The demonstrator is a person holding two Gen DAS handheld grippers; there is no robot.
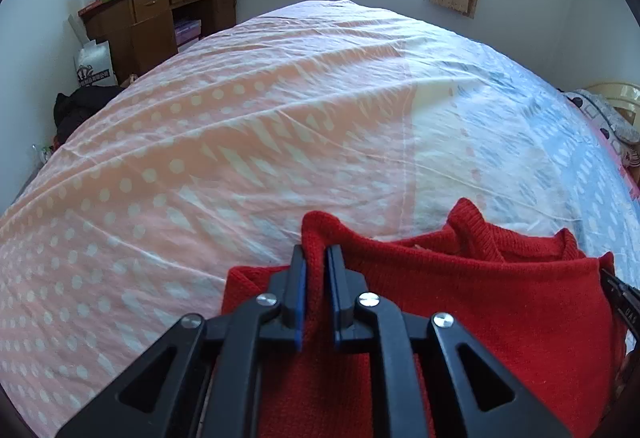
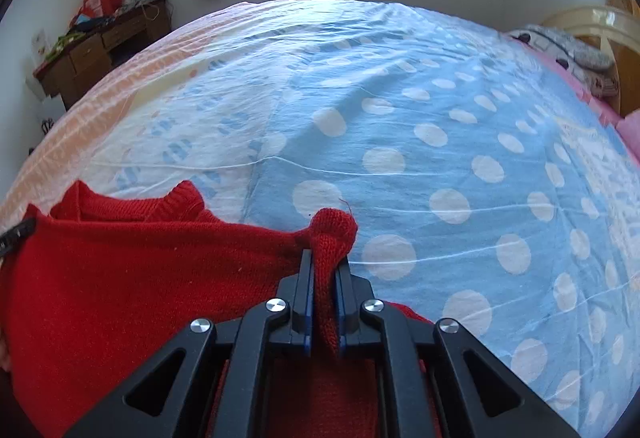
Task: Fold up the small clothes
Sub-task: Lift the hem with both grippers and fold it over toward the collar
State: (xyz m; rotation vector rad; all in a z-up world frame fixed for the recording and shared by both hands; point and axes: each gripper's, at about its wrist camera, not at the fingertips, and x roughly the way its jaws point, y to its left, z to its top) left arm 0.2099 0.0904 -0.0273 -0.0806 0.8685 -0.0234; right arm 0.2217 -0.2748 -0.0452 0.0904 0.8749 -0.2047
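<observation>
Red knit sweater (image 1: 500, 302) lies at the near edge of the bed (image 1: 280, 126), on a thin dotted sheet that is pink on one side and blue on the other. Left gripper (image 1: 316, 258) has its jaws nearly shut on a bunched fold at one edge of the sweater. Right gripper (image 2: 325, 262) has its jaws nearly shut on a gathered corner at the other edge. The cloth spans between them, its ribbed collar toward the middle of the bed.
</observation>
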